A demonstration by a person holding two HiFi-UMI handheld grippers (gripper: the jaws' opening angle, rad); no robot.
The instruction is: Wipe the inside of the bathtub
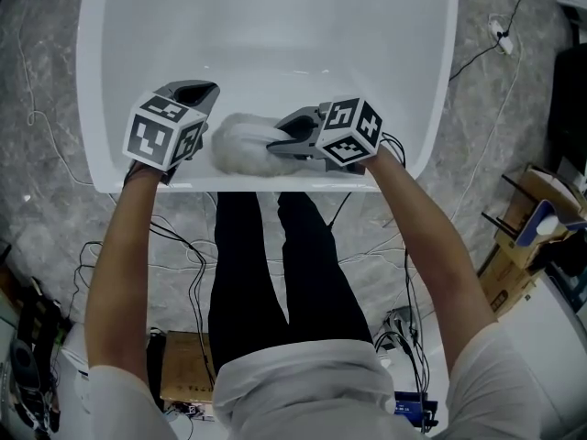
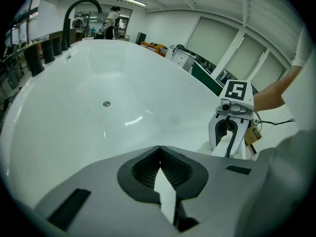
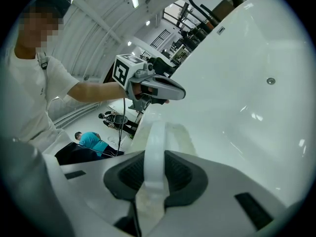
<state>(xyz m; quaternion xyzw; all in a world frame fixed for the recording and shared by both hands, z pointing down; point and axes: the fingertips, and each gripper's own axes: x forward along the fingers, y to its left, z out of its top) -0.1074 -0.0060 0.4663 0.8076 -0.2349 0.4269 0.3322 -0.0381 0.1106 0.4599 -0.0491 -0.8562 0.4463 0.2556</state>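
The white bathtub (image 1: 275, 35) stretches ahead, and a fluffy white wiping pad (image 1: 240, 145) sits low inside its near end. The right hand-held gripper (image 1: 273, 145) is clamped on the pad's strap. The left hand-held gripper (image 1: 204, 90) hovers just beside the pad, jaws together on nothing. A good wipe probably means pressing the pad flat and making overlapping strokes toward the drain (image 2: 106, 103), with a firm clamp on the strap
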